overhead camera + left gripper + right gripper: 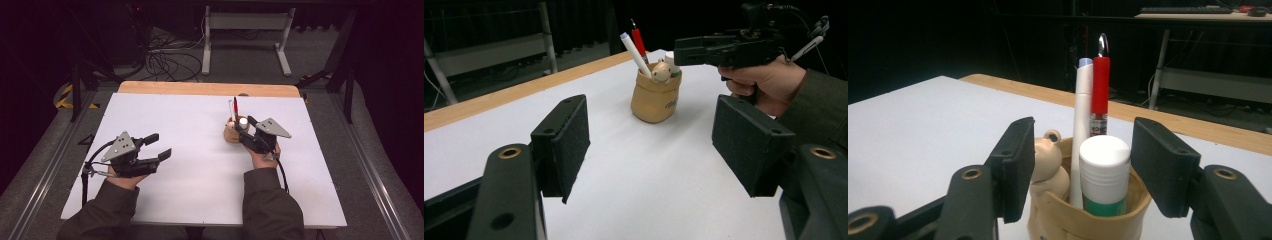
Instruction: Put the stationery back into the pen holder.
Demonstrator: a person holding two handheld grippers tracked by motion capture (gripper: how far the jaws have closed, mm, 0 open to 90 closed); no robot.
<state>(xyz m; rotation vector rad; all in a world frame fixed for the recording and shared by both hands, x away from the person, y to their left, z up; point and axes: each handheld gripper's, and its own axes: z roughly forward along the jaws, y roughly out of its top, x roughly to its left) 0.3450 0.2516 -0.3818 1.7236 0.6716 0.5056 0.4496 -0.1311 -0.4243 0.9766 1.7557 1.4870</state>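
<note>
Black padded jaws of the right tool (1080, 170) stand partly apart on both sides of a white-capped glue stick (1104, 172), which sits upright in a tan holder (1088, 215). I see a gap between each pad and the stick, so nothing is gripped; the jaws are open around the cap and do not press on it. The holder is my landmark. Inside it, just behind the glue stick, a white pen (1082, 120) and a red pen (1100, 95) stand upright, and a small tan bear figure (1048, 162) sits at the holder's rim, next to the left-hand pad in the right tool's own view. From above, the right tool (243, 126) comes to the holder (231, 134) from the near right side, with its tips over the holder's mouth.

The left tool (161, 146) rests well apart from the holder, toward the near left of the white bench (200, 190). Its jaws (659, 145) are open and hold nothing.

I judge that the step in hand is either placing the glue stick into the holder or getting ready to take it out; the pictures do not decide this. If it is placing, the next move calls for lifting the right tool straight up, clear of the pens. If it is taking, it calls for closing the pads on the cap without pushing the bear figure.
</note>
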